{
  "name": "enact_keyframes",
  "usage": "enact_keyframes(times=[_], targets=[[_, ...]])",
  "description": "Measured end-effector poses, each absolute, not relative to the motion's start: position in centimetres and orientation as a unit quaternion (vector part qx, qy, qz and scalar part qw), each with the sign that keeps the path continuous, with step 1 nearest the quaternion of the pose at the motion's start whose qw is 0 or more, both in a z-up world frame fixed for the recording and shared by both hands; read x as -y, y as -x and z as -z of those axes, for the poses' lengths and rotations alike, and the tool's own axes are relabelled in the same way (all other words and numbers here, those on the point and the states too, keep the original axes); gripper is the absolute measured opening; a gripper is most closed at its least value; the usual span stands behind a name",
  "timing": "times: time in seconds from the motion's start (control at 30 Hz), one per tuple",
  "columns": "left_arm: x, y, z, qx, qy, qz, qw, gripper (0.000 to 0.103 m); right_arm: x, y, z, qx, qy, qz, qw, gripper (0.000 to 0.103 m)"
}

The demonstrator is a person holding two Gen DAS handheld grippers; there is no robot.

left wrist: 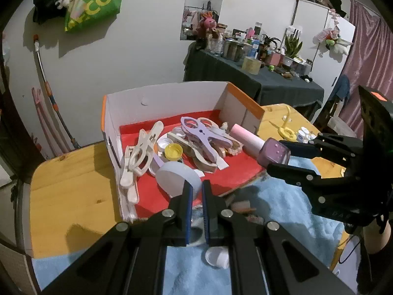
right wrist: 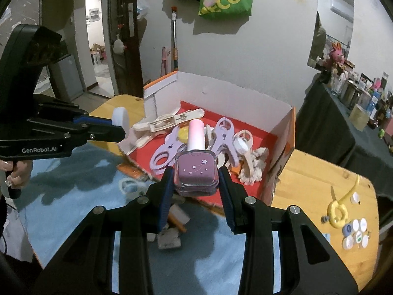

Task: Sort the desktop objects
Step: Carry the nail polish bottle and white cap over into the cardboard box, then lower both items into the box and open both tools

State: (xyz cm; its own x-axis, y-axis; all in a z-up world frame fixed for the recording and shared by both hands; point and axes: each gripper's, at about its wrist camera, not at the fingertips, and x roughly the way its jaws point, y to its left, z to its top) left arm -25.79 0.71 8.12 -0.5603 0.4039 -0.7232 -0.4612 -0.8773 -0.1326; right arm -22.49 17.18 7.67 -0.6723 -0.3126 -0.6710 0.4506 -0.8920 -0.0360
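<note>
A white cardboard box [left wrist: 172,98] with a red floor and orange edges stands on the wooden table; it holds several large purple and cream clips [left wrist: 208,137], a yellow lid [left wrist: 173,151] and other small items. My left gripper [left wrist: 196,186] is shut on a white round cap [left wrist: 175,180] over the box's near edge. My right gripper [right wrist: 196,180] is shut on a purple nail polish bottle [right wrist: 196,170] with a pink cap, held just before the box's open front. The left gripper [right wrist: 118,126] with its cap shows at the left of the right wrist view.
A light blue towel [right wrist: 73,196] covers the near table, with a white cap [left wrist: 217,258] and small blocks [right wrist: 169,239] on it. On the bare wood to the right lie a yellow ring tool [right wrist: 337,212] and several bottle caps [right wrist: 356,233]. A cluttered dark-clothed table [left wrist: 270,83] stands behind.
</note>
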Motion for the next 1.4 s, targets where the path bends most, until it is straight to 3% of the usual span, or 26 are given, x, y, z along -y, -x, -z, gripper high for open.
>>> enact_keyframes(times=[0.57,1.4], targets=[[-1.2,31.6,-4.4,-0.04,0.439,-0.869,0.224,0.008,-14.9,28.3,-6.4,-0.1,-0.359,0.904,0.208,0.034],[-0.7,33.3,-1.0,-0.05,0.464,-0.855,0.224,0.008,-13.1,32.1,-1.8,-0.1,-0.403,0.887,0.204,0.034]])
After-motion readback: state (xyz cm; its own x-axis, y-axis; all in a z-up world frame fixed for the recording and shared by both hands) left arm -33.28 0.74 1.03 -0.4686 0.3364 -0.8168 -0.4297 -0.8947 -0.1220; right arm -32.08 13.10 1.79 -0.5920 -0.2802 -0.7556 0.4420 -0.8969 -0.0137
